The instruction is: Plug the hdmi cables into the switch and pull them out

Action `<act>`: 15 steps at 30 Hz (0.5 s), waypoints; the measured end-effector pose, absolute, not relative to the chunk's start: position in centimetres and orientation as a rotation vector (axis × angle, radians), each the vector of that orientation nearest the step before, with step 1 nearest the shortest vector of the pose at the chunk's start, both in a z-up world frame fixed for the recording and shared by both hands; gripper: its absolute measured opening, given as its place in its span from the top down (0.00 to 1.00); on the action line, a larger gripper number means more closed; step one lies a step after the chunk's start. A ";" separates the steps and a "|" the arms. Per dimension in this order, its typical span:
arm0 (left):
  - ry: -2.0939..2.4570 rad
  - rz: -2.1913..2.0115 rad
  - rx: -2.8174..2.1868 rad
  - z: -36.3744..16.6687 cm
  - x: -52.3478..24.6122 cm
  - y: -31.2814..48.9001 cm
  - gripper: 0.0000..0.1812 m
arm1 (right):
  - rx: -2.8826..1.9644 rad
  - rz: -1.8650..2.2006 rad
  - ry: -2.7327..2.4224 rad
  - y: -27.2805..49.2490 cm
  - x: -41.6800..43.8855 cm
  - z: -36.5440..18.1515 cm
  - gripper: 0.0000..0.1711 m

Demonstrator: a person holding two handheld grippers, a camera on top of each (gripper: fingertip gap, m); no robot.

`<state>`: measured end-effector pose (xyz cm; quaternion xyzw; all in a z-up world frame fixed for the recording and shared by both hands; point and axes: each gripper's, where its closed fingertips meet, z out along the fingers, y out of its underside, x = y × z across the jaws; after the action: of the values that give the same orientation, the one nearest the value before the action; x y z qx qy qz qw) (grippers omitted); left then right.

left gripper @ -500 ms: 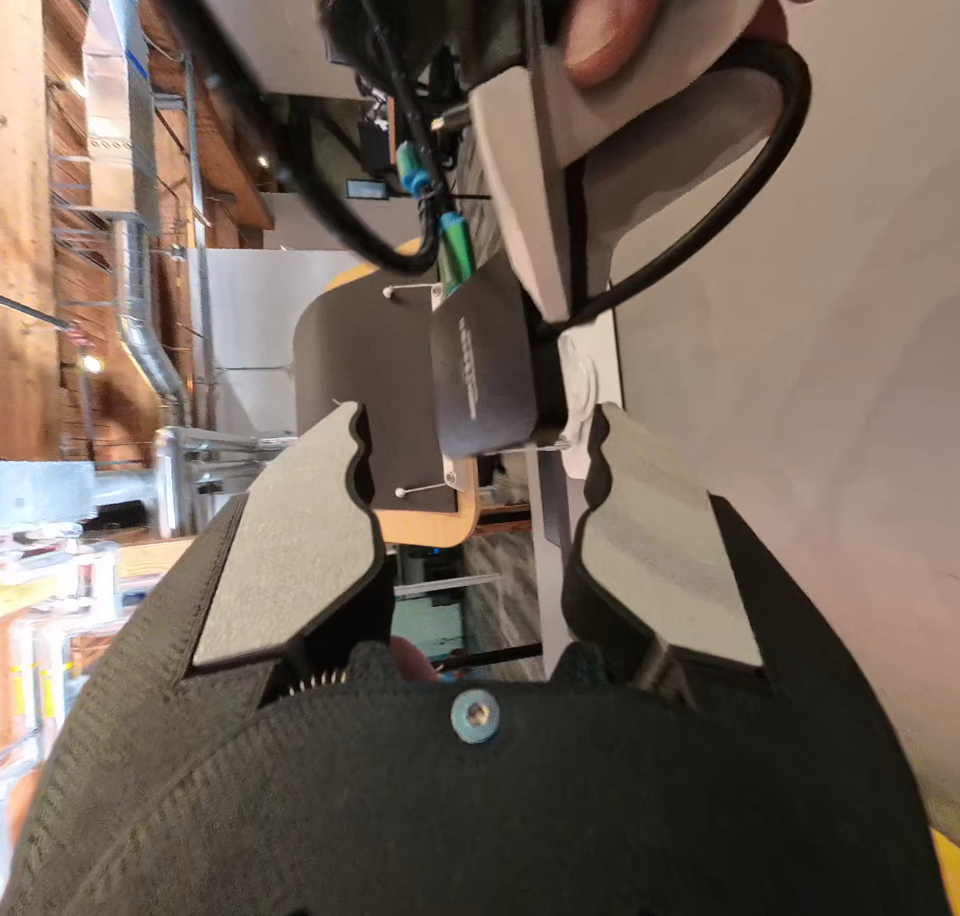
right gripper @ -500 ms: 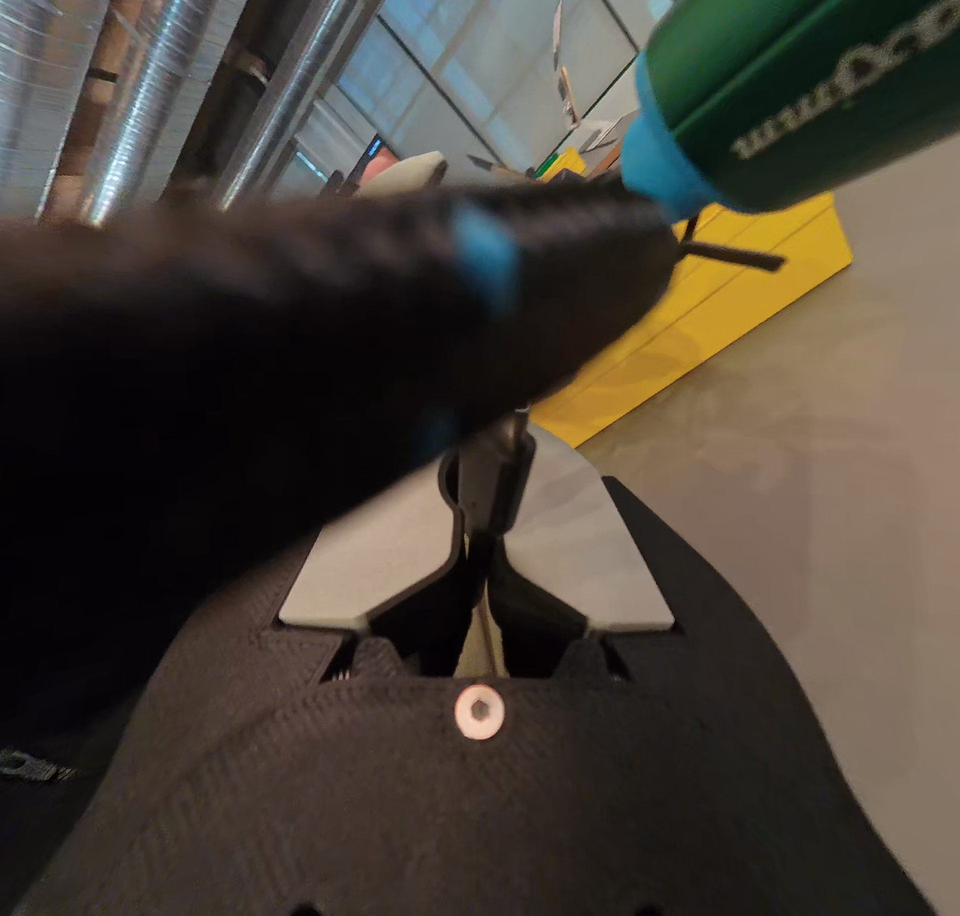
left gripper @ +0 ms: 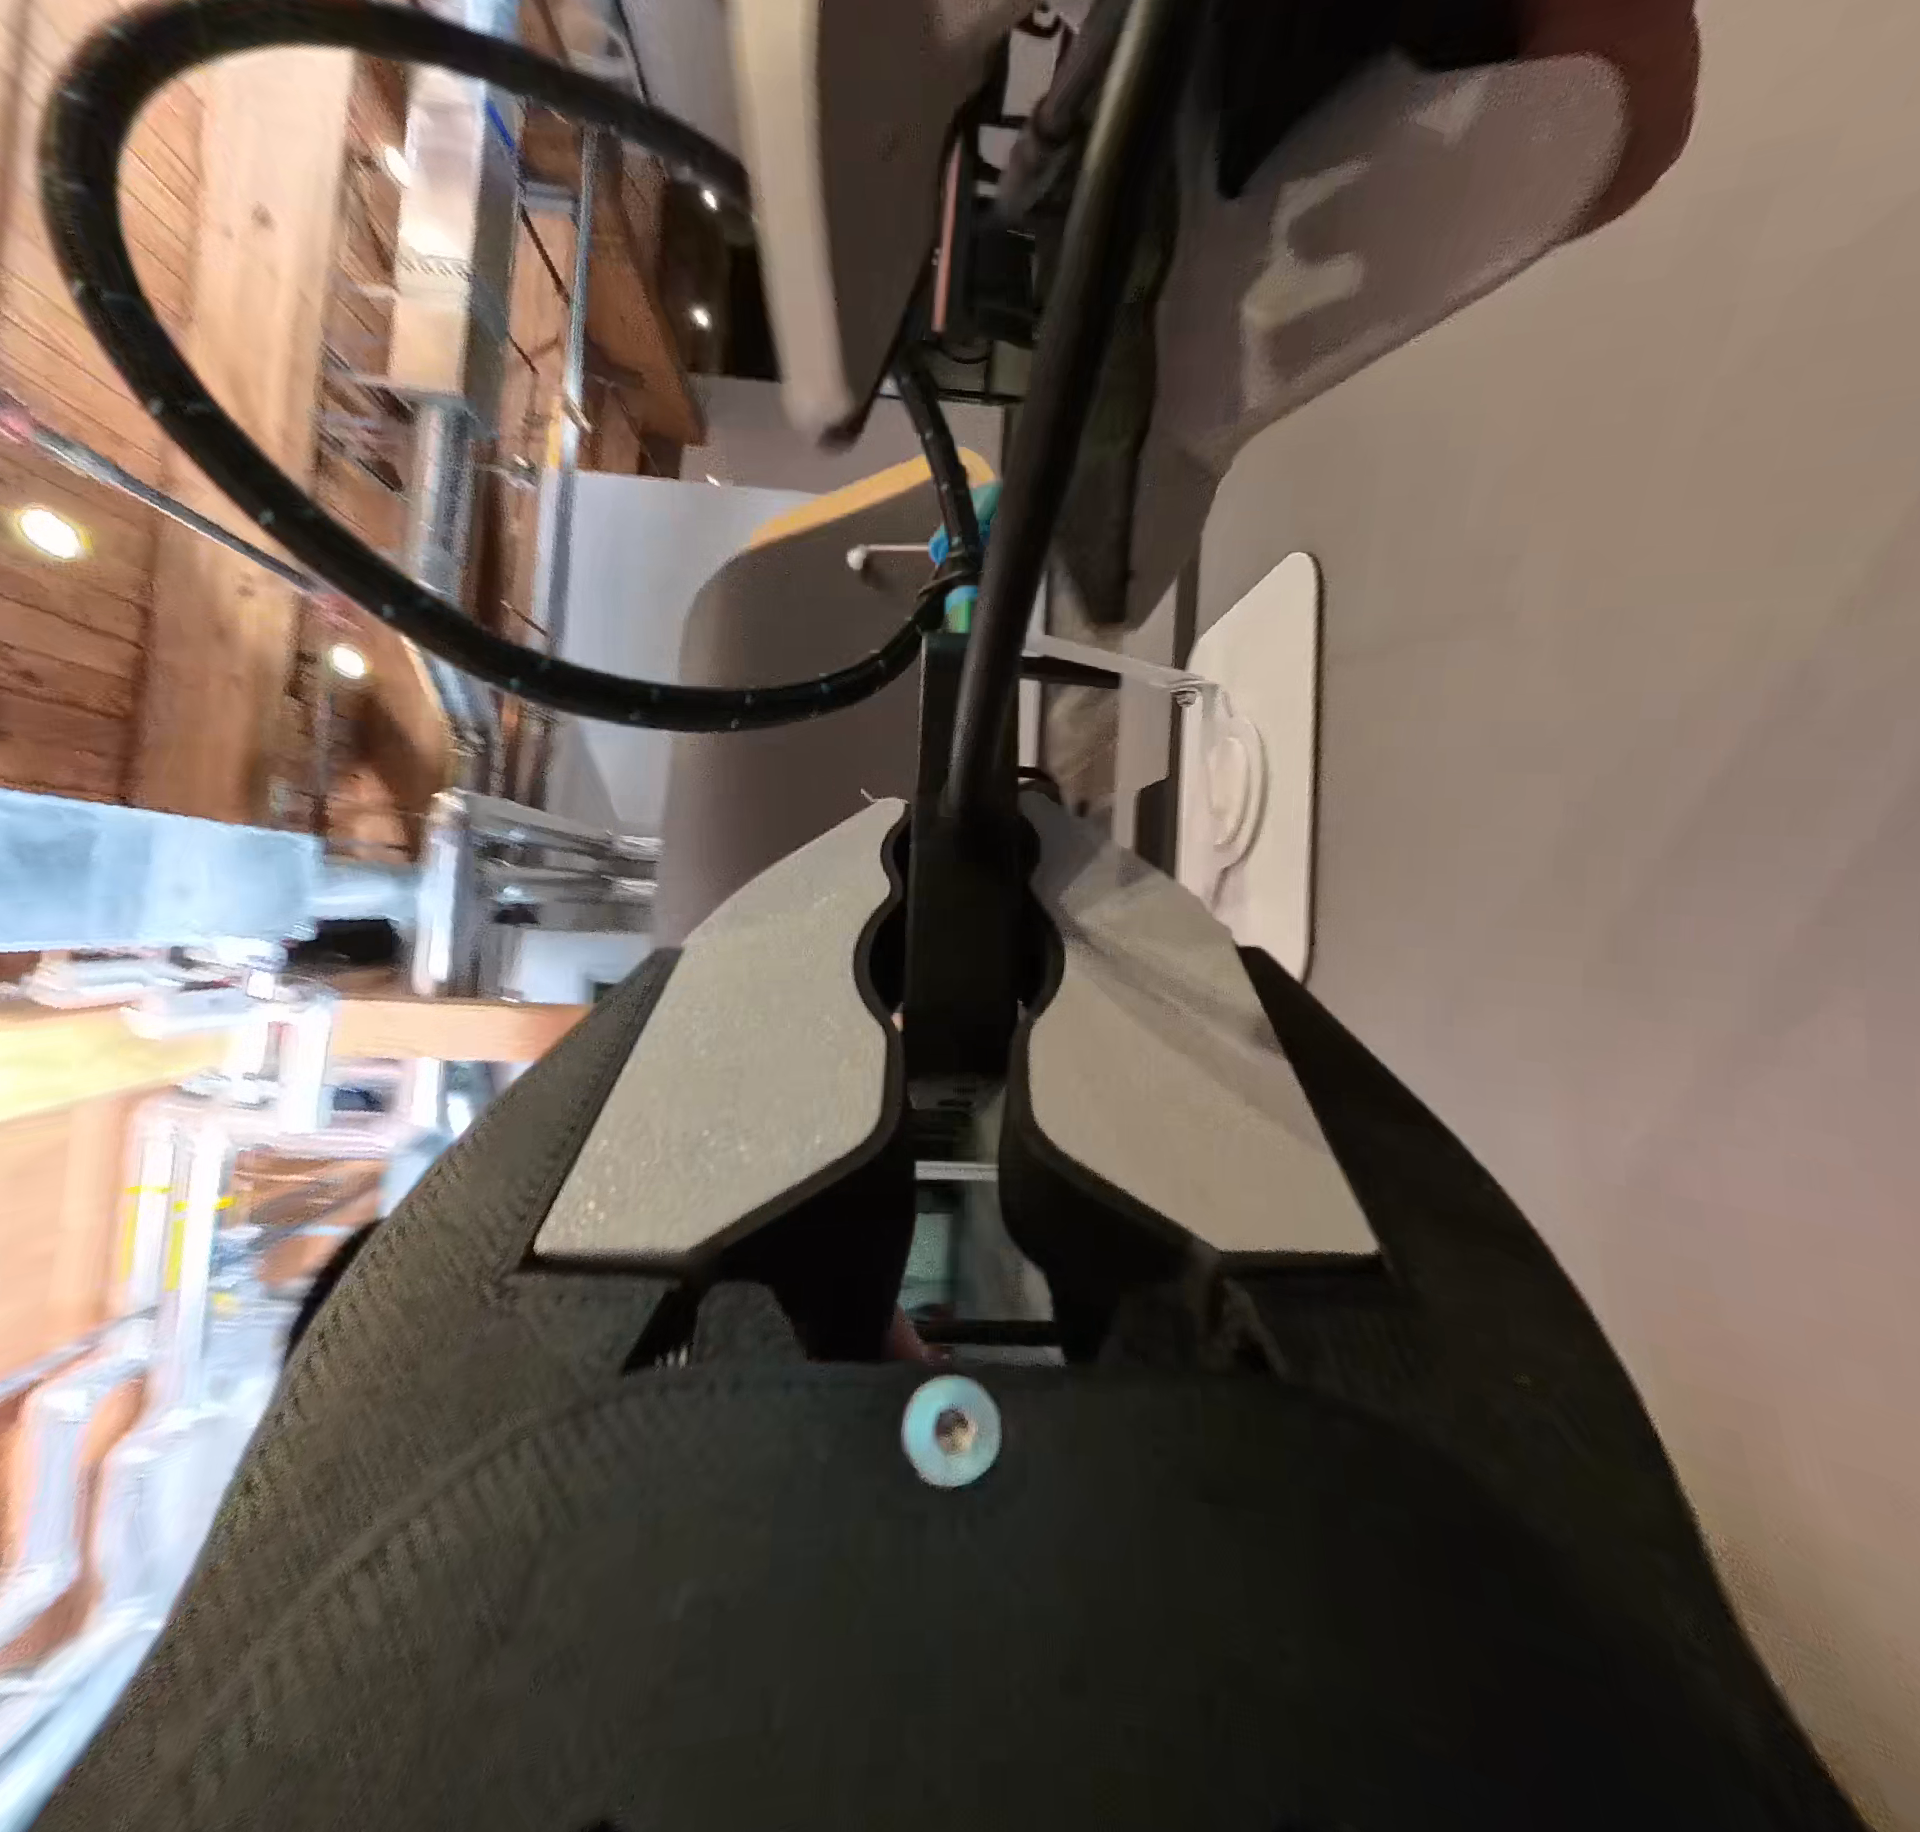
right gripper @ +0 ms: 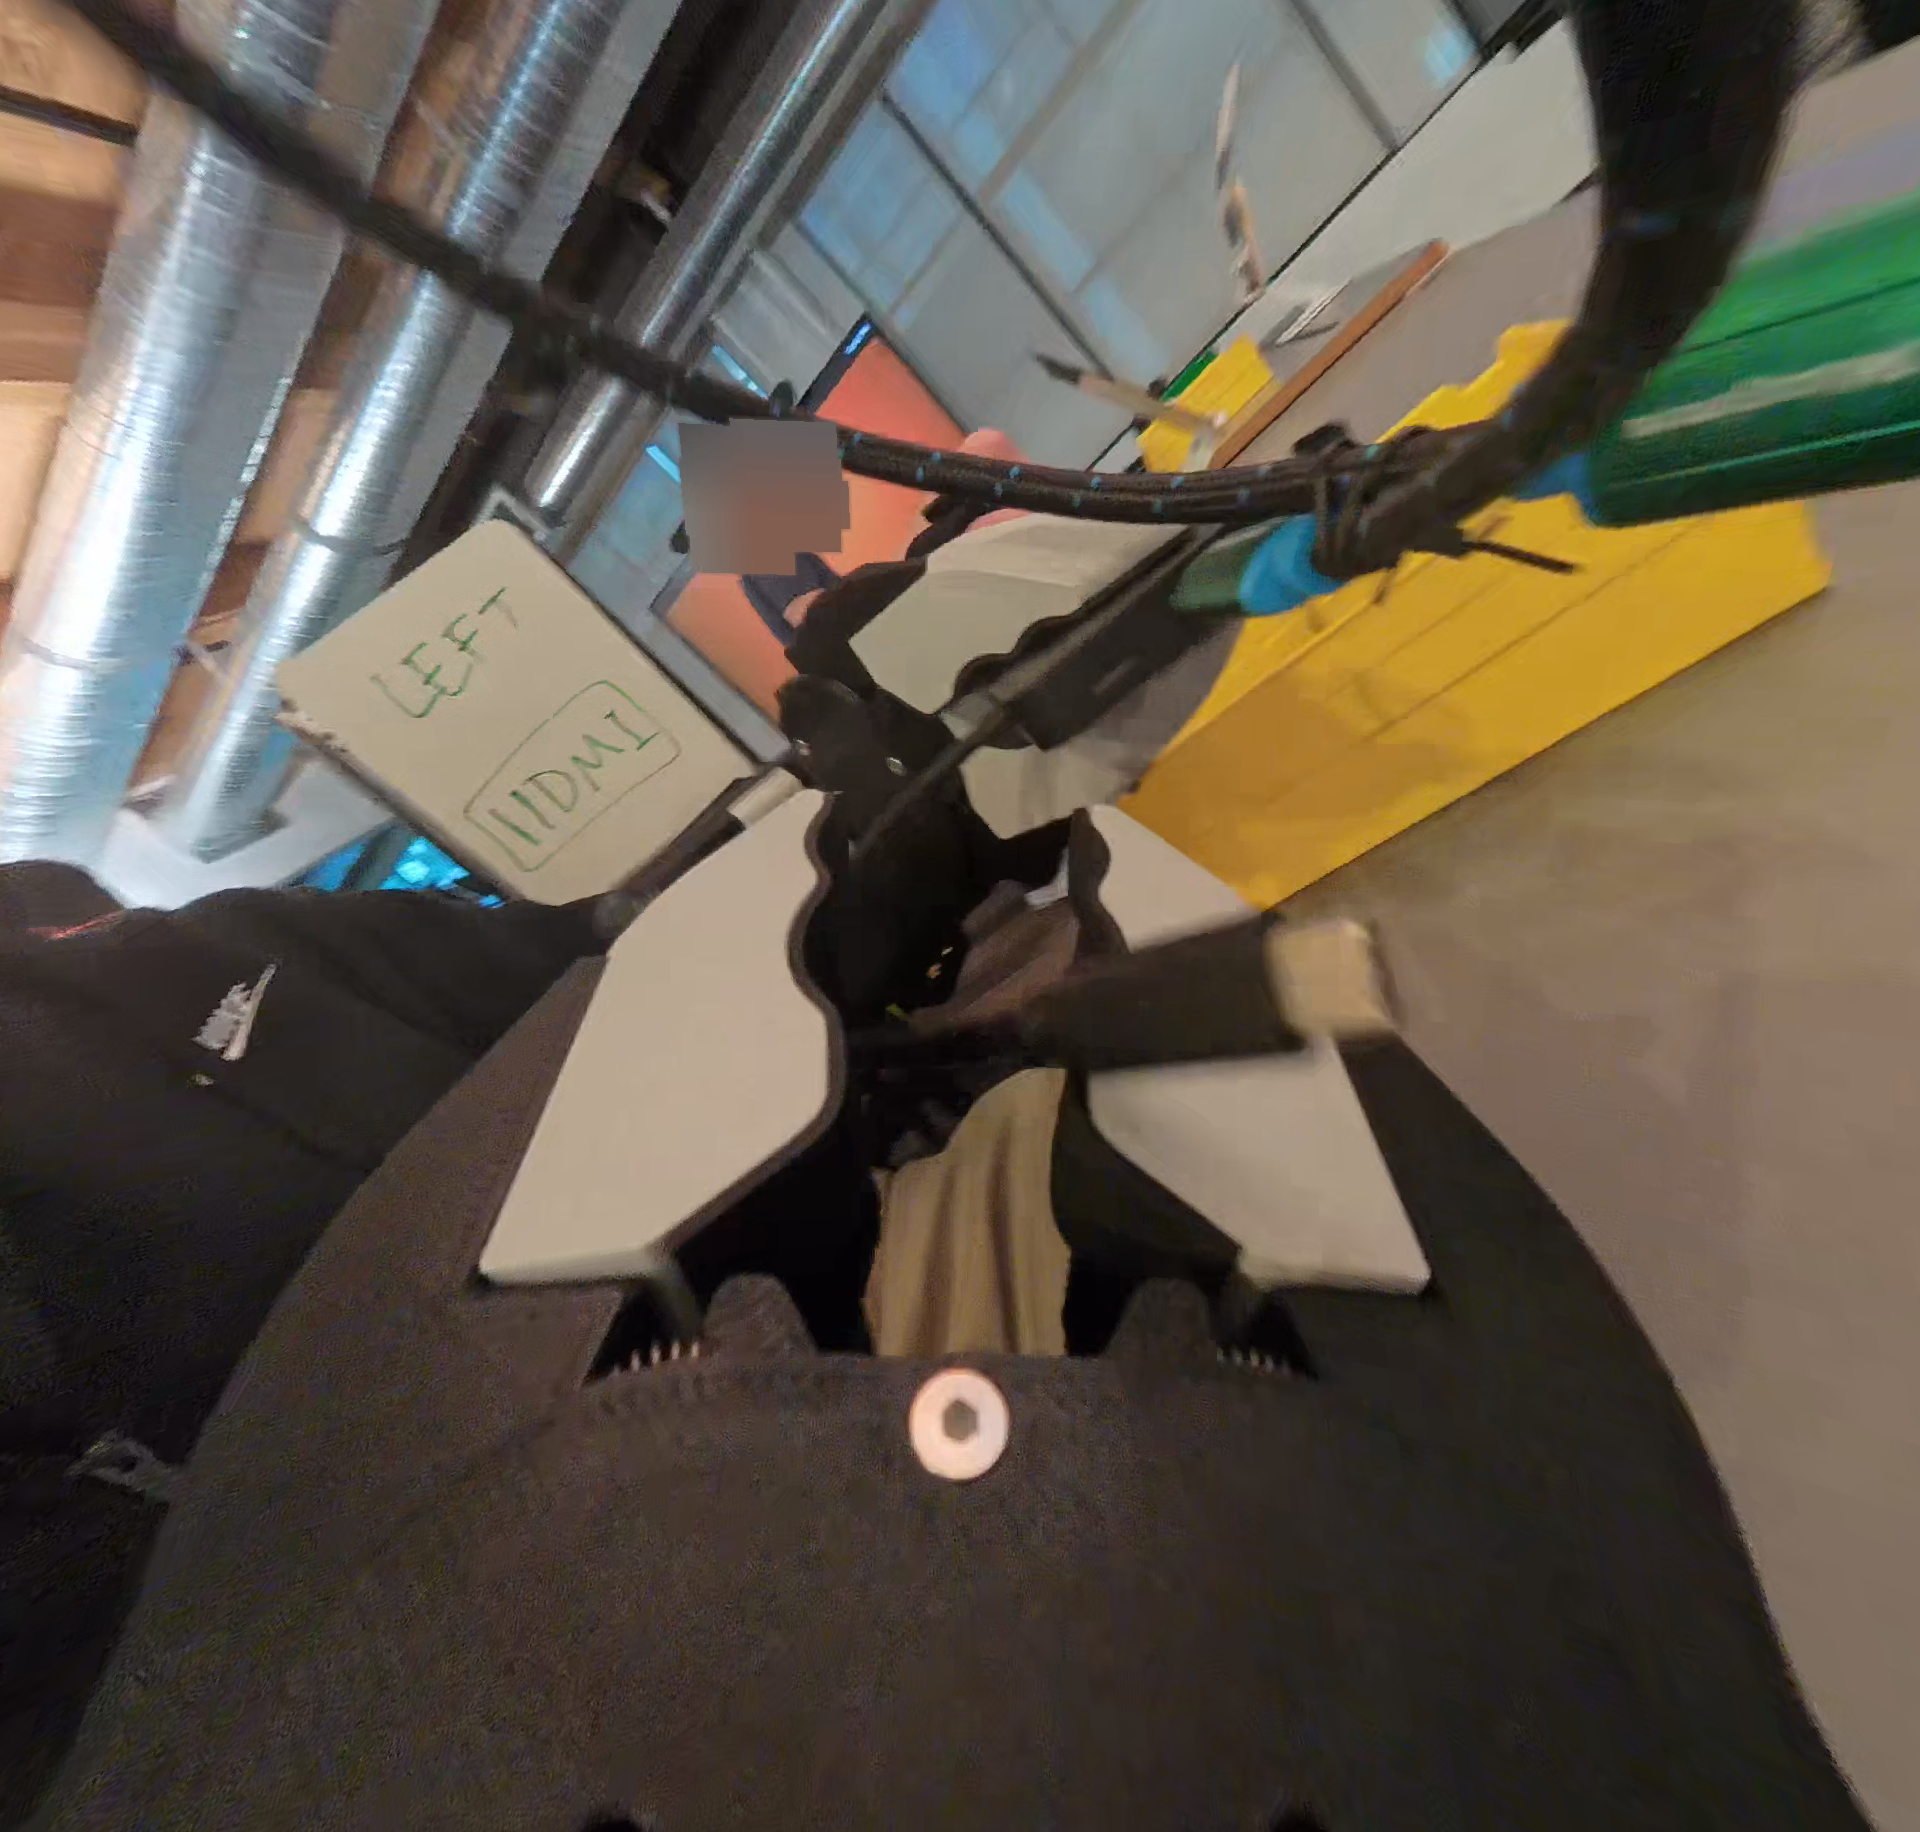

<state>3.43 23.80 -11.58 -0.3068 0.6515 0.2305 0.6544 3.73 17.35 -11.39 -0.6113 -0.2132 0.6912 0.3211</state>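
Observation:
In the left wrist view my left gripper is shut on a black HDMI plug. Its smooth black cable runs up and away. Just past the fingertips the black switch shows edge-on, zip-tied to a white mount. I cannot tell whether the plug sits in the switch. A braided cable loops left from a green and blue connector at the switch's far end. In the right wrist view my right gripper has its jaws apart. A blurred black plug with a silver tip lies across its right finger.
The grey tabletop is to the right in the left wrist view. A yellow box stands on the table beyond my right gripper. A green cylinder and braided cable hang close above. The other gripper and a hand are at the top.
My left gripper moved forward and shut on the black plug at the switch. My right gripper's jaws, shut on a thin cable before, have spread, and the silver-tipped plug now lies across one finger.

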 end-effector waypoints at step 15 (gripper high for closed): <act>1.544 0.211 -0.962 -10.2 0.5 24.4 0.93 | -1.506 0.573 -0.722 21.0 11.5 -8.3 0.89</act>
<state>0.52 24.41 -10.19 -0.4164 0.6686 0.0915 0.6093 11.53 21.03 -8.33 -0.6591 -0.3160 0.2505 0.6348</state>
